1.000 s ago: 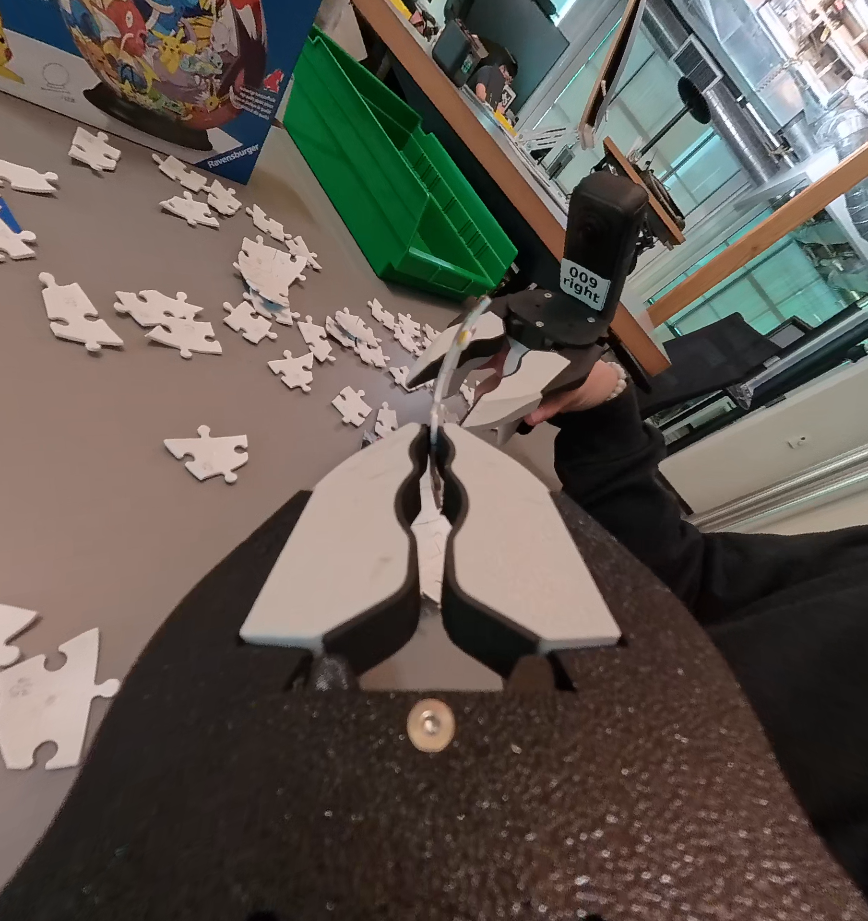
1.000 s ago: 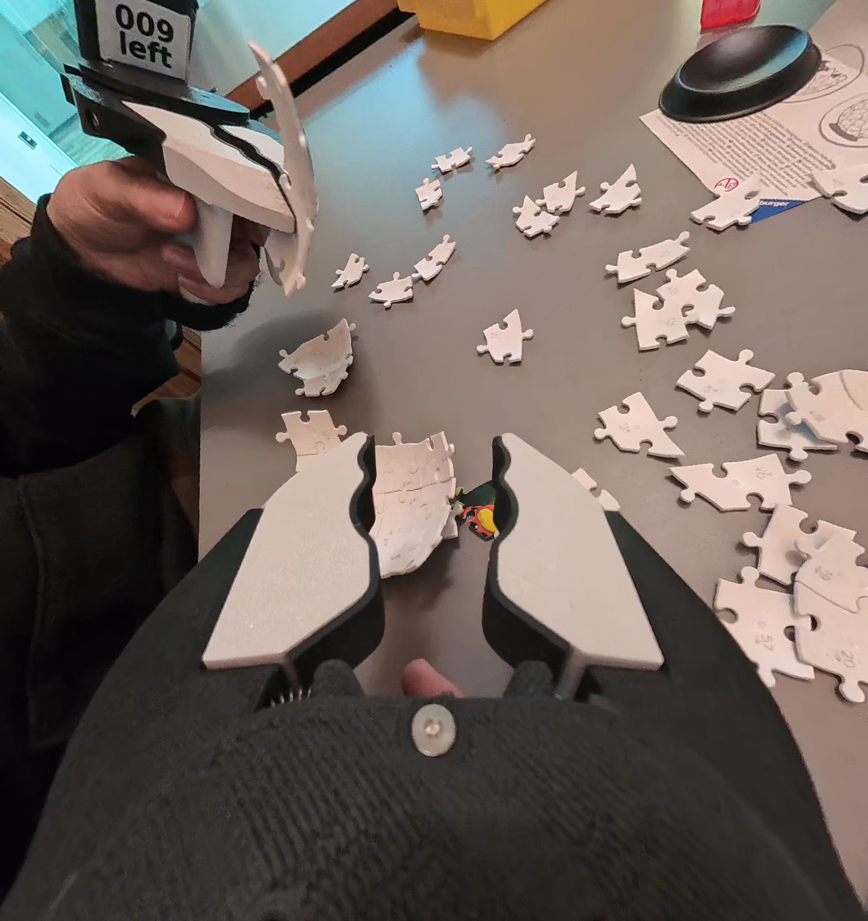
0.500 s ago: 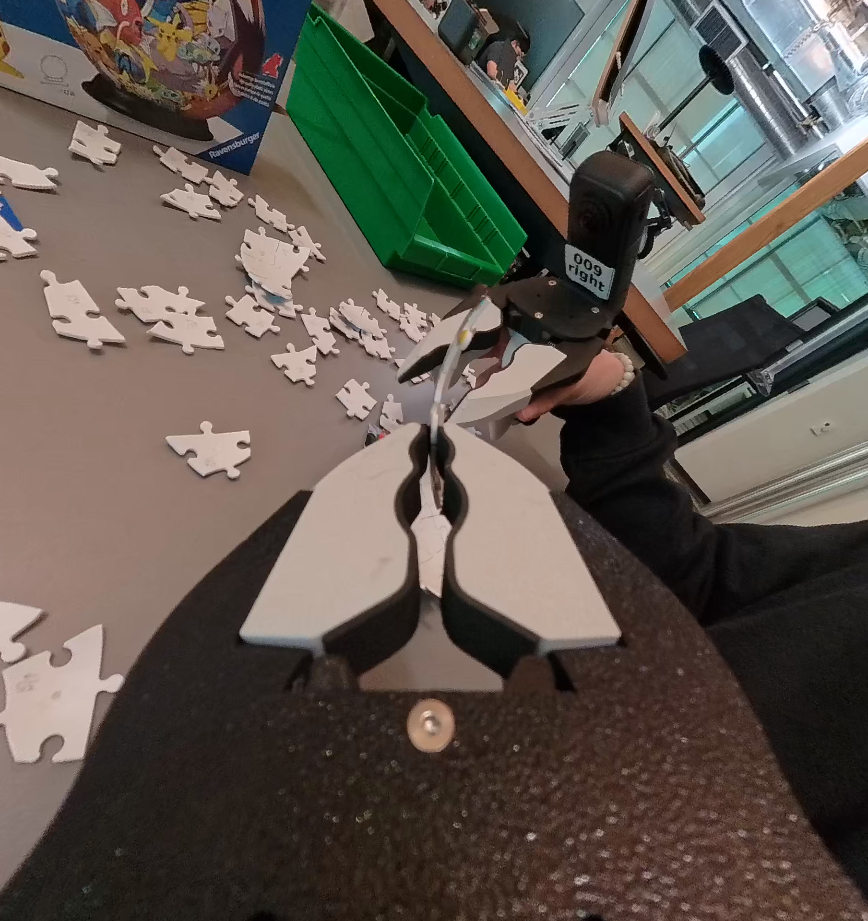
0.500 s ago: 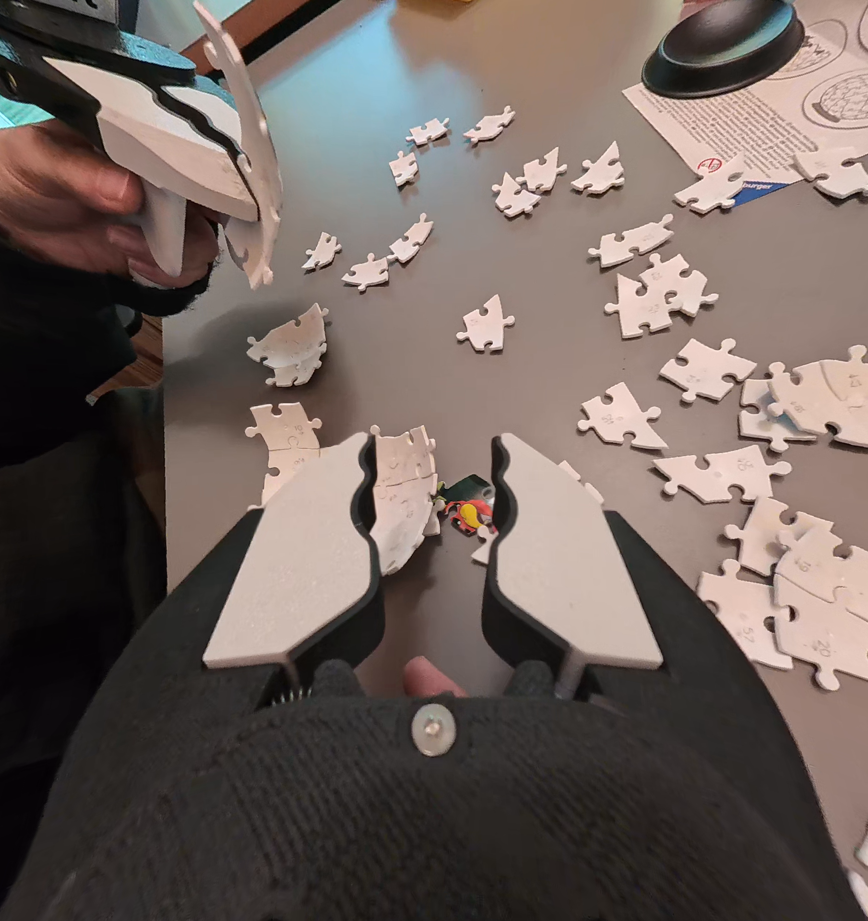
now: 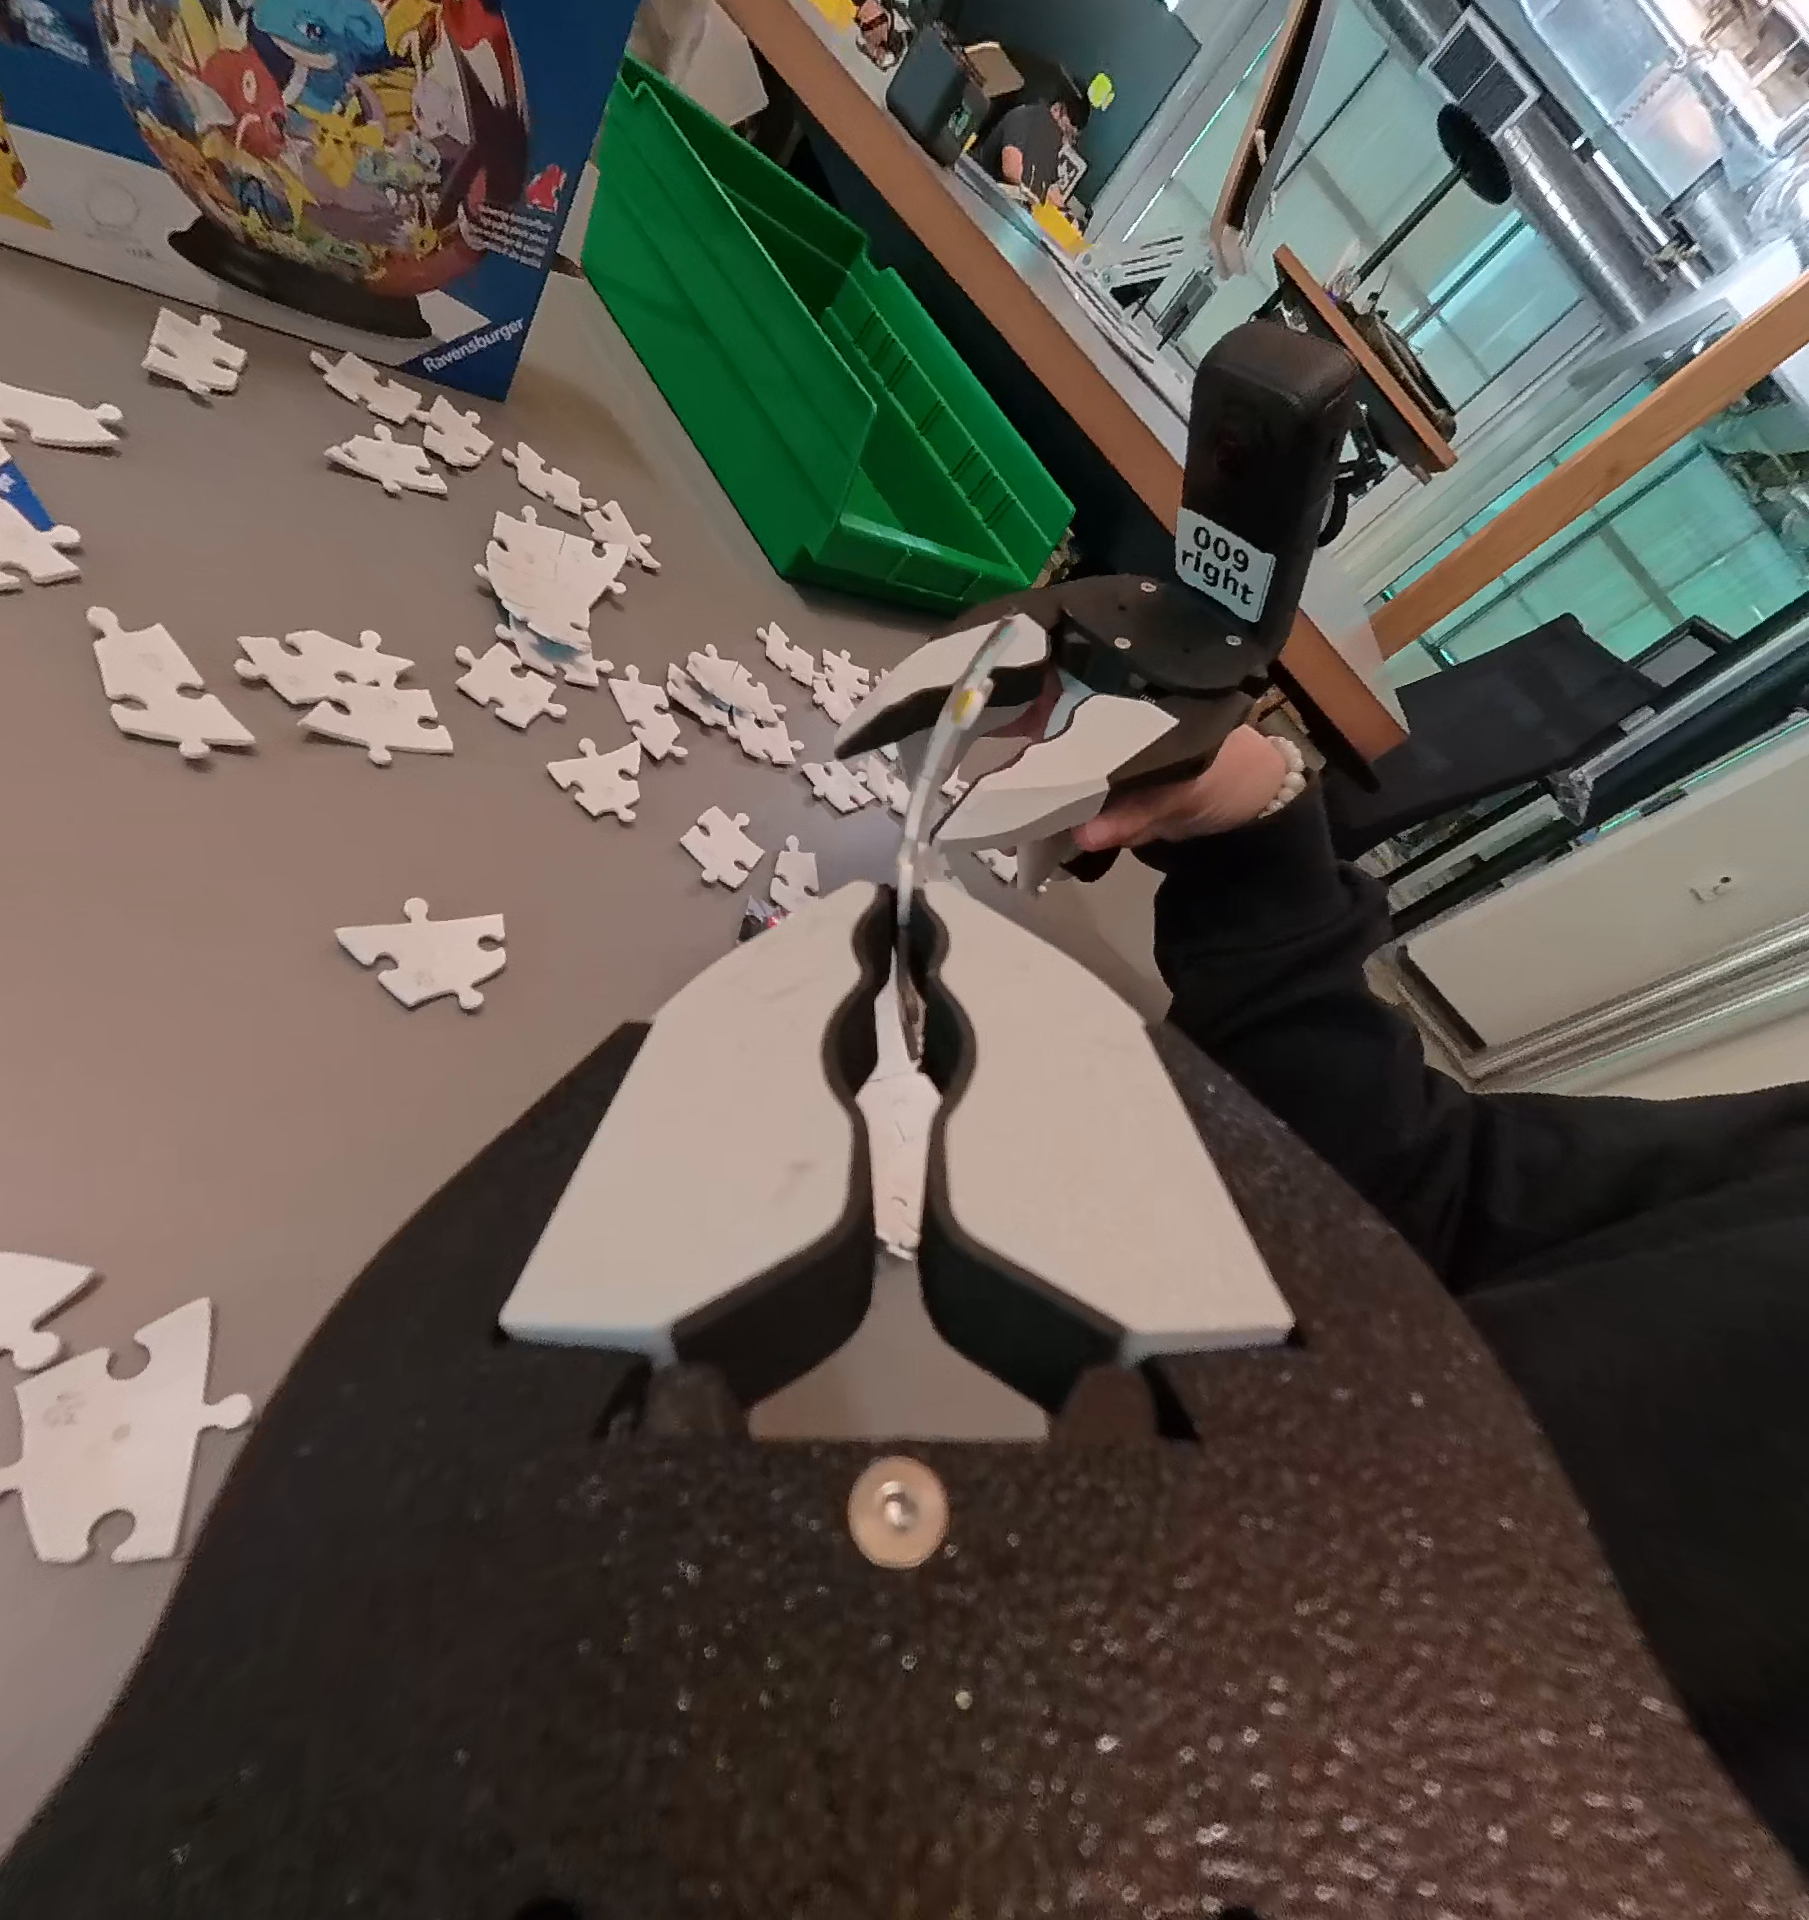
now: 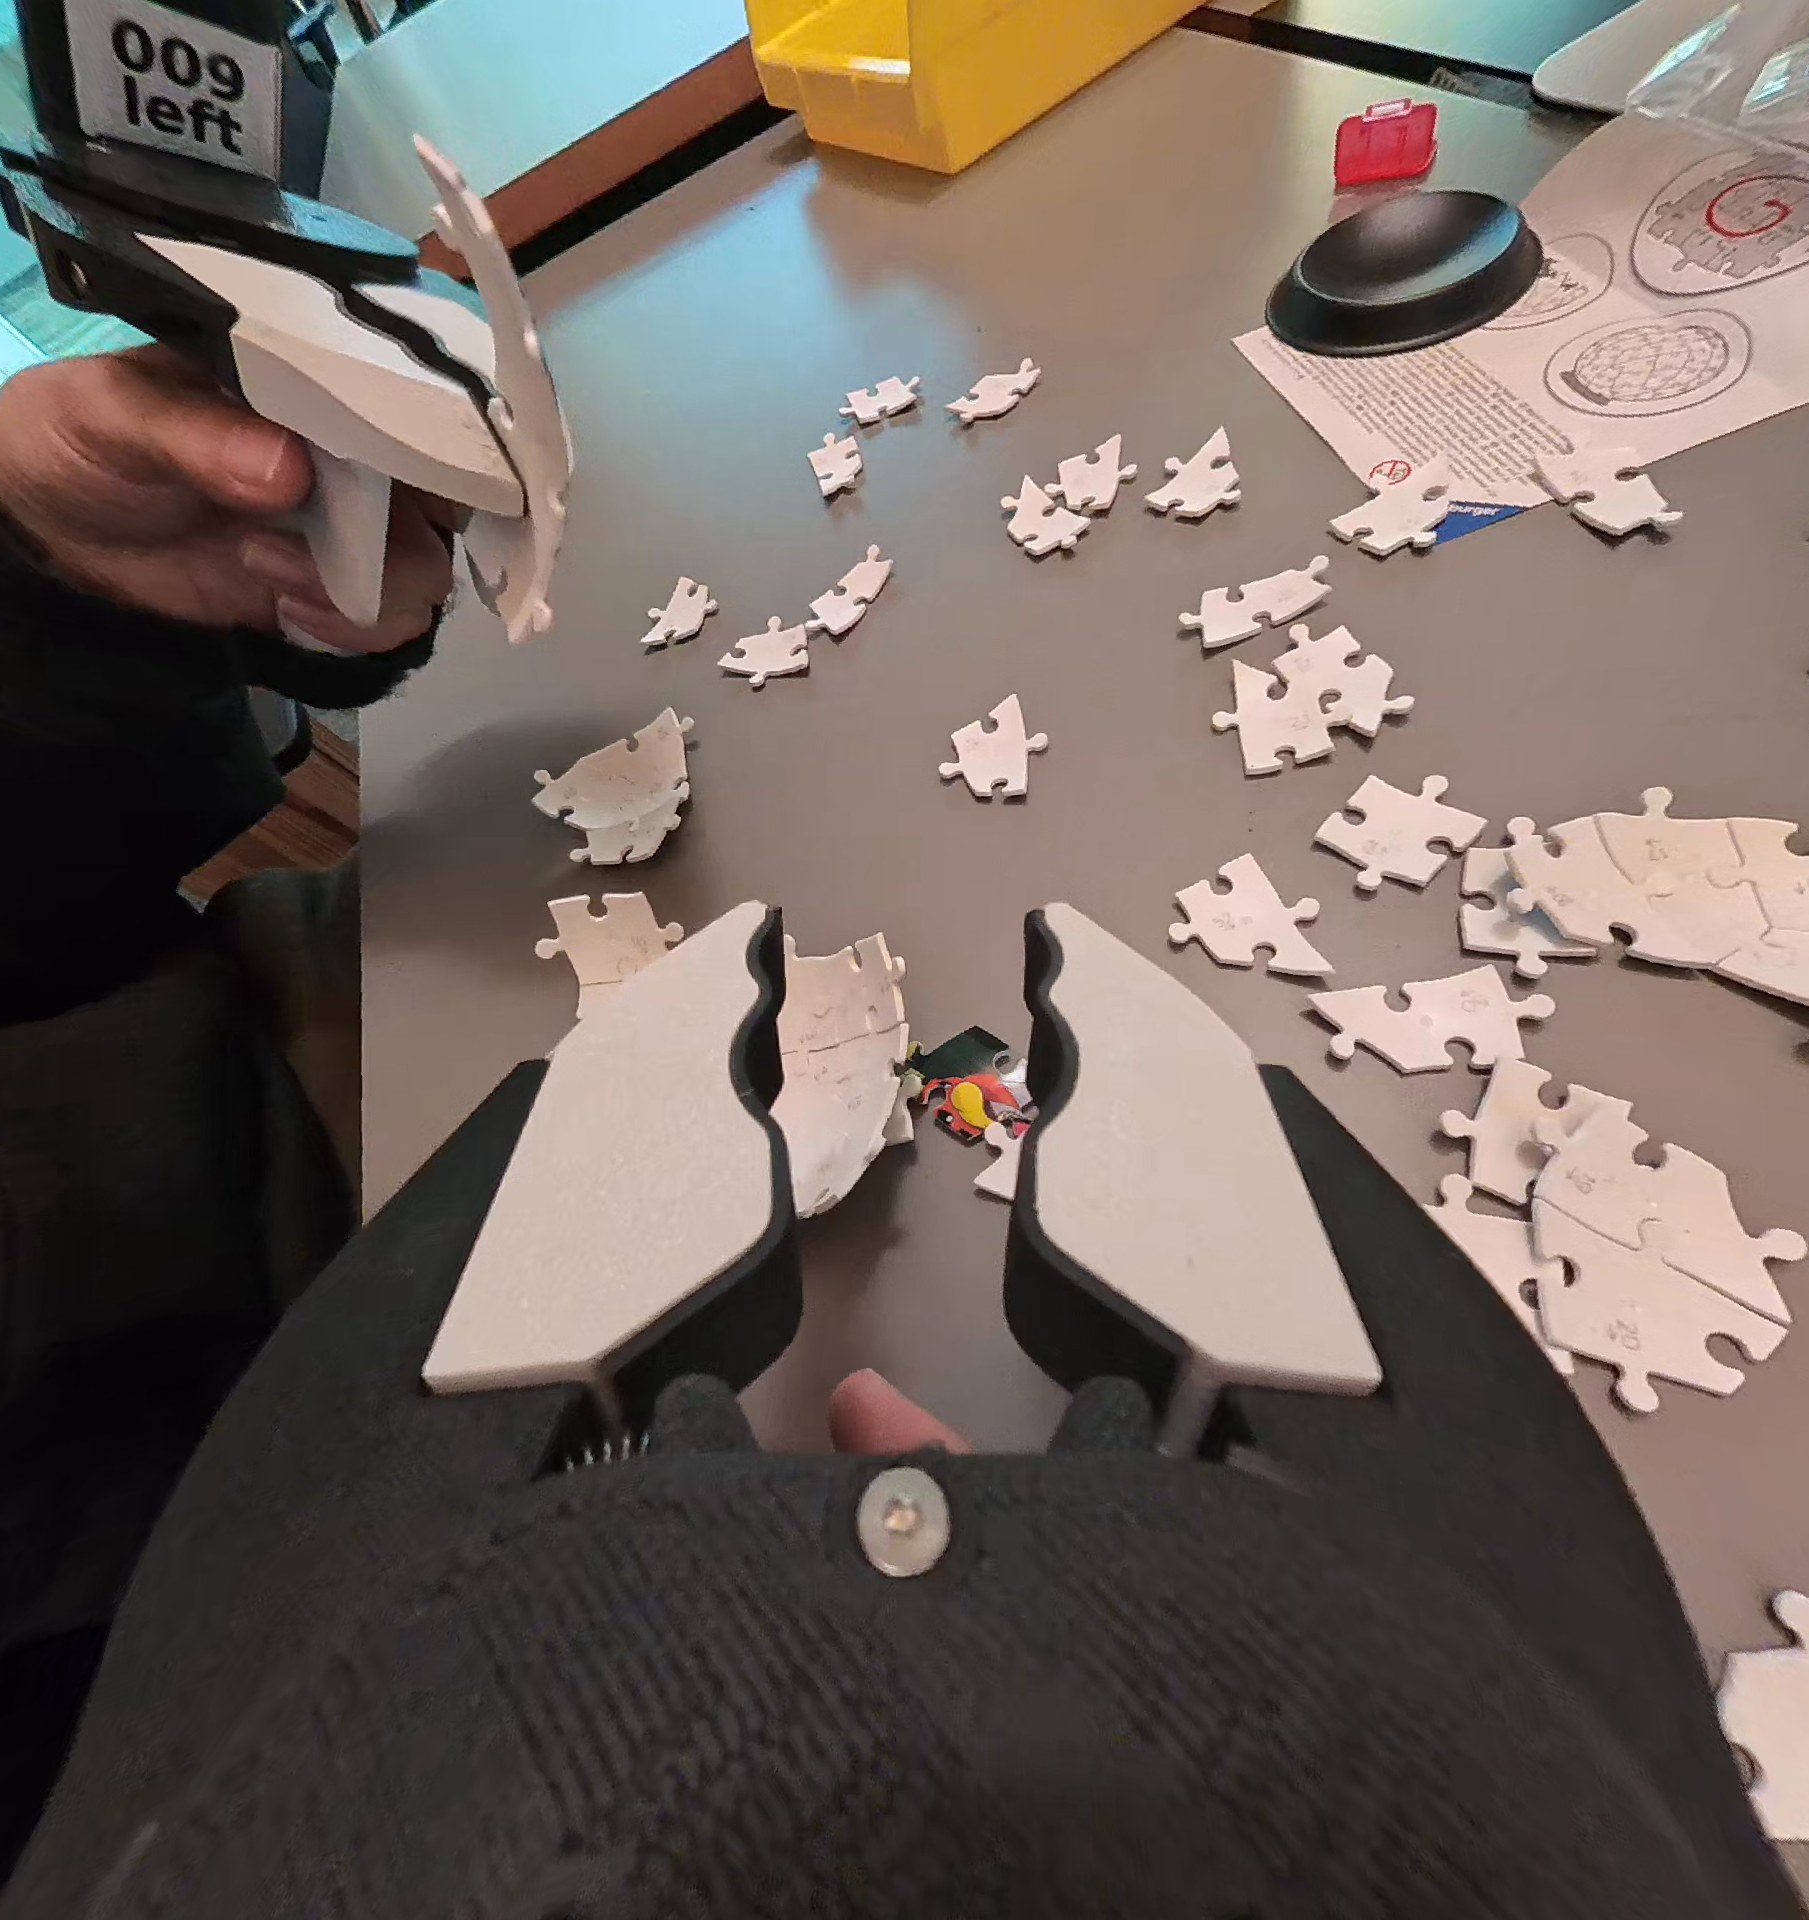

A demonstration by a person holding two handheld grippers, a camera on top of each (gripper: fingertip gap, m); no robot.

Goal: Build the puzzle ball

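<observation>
Right wrist view: right hand-held gripper (image 6: 900, 1039) released, low over table (image 6: 1087, 260), colourful piece (image 6: 967, 1091) lying between its tips. Left hand-held gripper (image 6: 500, 457) clenched on curved puzzle section (image 6: 510, 416), raised up-left, edge-on.

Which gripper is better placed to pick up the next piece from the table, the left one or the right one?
Probably the right gripper: it is open, empty and low over the pieces on the table. The left gripper is shut on a curved assembled section, held in the air.
</observation>
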